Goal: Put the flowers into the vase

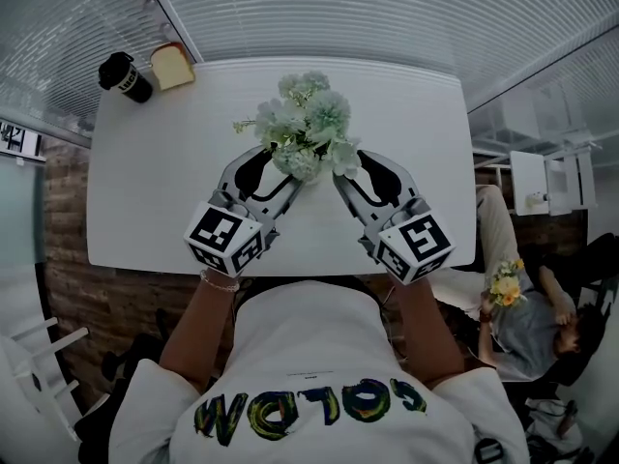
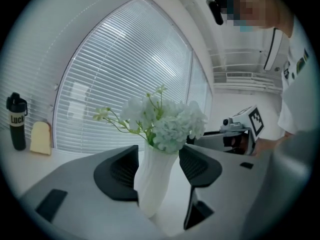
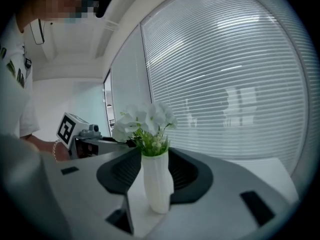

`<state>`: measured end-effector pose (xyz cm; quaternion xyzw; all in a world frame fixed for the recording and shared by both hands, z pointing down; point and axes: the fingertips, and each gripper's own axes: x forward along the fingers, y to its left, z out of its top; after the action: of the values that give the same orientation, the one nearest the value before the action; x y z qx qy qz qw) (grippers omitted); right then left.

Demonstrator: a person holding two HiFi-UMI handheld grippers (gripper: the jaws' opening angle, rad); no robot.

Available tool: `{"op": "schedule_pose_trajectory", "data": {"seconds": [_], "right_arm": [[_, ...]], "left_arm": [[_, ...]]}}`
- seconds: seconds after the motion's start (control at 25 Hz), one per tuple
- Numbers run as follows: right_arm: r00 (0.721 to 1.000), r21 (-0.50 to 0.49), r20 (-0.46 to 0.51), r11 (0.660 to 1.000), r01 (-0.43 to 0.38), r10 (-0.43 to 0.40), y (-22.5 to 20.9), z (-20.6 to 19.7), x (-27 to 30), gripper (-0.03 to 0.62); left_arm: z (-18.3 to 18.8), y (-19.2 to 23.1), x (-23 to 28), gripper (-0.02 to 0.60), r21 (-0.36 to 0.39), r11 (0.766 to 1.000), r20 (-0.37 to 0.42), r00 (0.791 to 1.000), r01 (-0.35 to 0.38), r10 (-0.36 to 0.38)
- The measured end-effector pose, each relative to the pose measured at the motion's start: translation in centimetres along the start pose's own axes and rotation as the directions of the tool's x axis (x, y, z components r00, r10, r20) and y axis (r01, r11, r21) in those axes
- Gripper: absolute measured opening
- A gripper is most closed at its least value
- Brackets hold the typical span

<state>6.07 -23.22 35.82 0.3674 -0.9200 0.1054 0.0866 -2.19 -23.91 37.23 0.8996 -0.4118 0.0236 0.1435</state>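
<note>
A white twisted vase (image 2: 152, 184) stands on the white table (image 1: 145, 182) with a bunch of pale flowers (image 1: 308, 129) in it. In the left gripper view it stands between the jaws of my left gripper (image 1: 282, 174). The left pad lies against it and a slit of table shows before the right pad, so that gripper is open. My right gripper (image 1: 343, 170) comes in from the other side. Its two dark pads (image 3: 120, 171) sit tight against the vase (image 3: 157, 184), with no gap showing on either side.
A black cup (image 1: 124, 75) and a slice of bread (image 1: 172, 65) stand at the table's far left corner. Window blinds run behind the table. Another person sits on the floor at the right with yellow flowers (image 1: 505, 283).
</note>
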Motion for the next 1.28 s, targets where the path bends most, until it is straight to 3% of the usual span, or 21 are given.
{"op": "schedule_pose_trajectory", "data": {"seconds": [0.44, 0.84, 1.28], "right_arm": [[0.999, -0.024, -0.019, 0.999, 0.047, -0.047, 0.5, 0.8, -0.5, 0.153], [0.995, -0.053, -0.016, 0.994, 0.100, -0.101, 1.3, 2.2, -3.3, 0.138], [0.987, -0.125, 0.033, 0.979, 0.163, -0.160, 3.3, 5.9, -6.3, 0.086]], "left_arm": [[1.0, 0.8, -3.2, 0.239, -0.034, 0.998, 0.036, 0.998, -0.052, 0.053], [3.6, -1.0, -5.9, 0.190, -0.036, 0.995, 0.096, 0.991, -0.095, 0.098], [7.5, -2.1, -9.3, 0.111, 0.025, 0.980, 0.184, 0.965, -0.196, 0.188]]}}
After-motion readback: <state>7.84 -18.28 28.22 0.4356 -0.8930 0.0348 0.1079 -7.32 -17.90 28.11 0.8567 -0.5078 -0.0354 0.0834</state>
